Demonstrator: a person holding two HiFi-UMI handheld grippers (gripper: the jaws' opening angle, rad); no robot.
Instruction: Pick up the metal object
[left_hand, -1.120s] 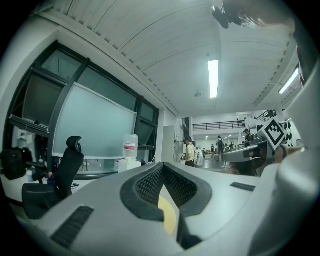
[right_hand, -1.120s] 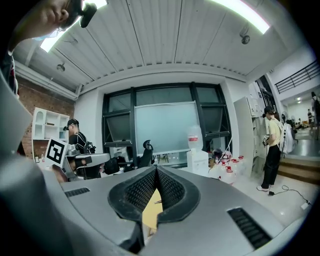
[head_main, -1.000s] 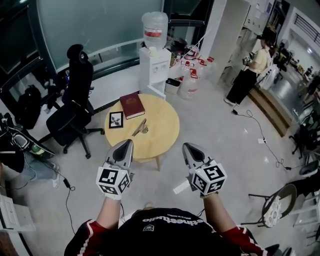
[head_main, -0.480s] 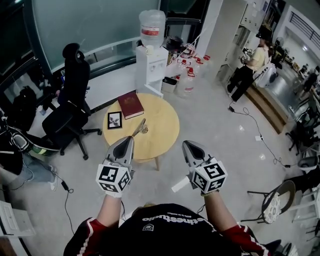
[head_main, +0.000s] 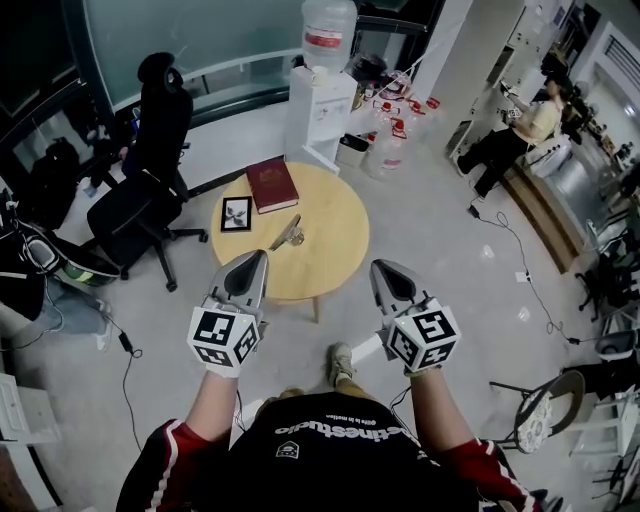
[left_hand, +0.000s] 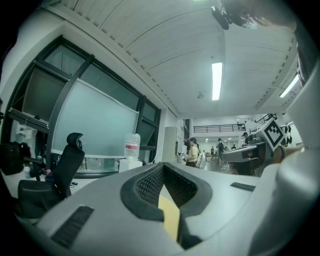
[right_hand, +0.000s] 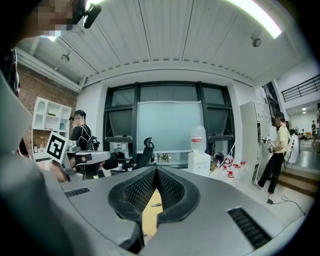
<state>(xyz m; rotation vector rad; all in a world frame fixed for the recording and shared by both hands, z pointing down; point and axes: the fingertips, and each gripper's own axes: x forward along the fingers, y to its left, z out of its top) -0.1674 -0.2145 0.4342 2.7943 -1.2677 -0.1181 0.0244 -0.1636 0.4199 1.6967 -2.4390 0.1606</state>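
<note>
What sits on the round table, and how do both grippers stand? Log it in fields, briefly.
table: round, wooden
on it: red book; framed picture; metal object
metal object: lies near the middle, untouched
left gripper: jaws together, empty, in the air at the table's near side
right gripper: jaws together, empty, in the air at the table's near side

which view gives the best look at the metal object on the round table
The head view: the metal object lies fully visible on the round table. The right gripper view catches only what seems a sliver of it through a narrow gap; the left gripper view shows just the table.
</note>
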